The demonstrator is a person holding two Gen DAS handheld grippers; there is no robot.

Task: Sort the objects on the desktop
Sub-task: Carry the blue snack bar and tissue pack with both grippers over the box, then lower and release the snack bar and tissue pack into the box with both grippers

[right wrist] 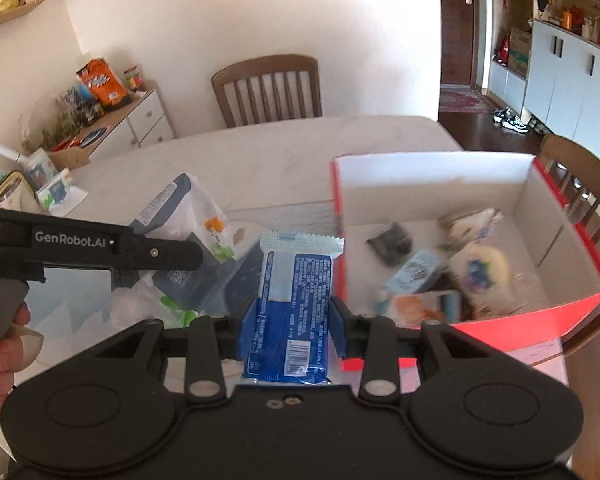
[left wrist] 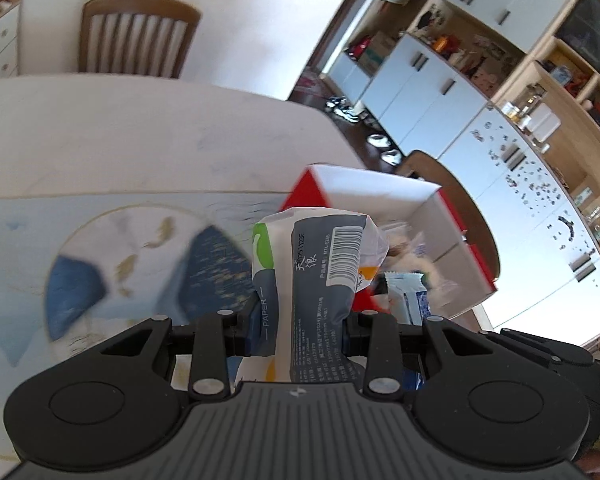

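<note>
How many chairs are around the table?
2. One wooden chair stands at the far side of the table, against the wall. The other chair is on the right, behind the red box. More could be hidden out of view.

Bright daylight, motion blur mid-frame, strong fisheye bending at edges.
</note>
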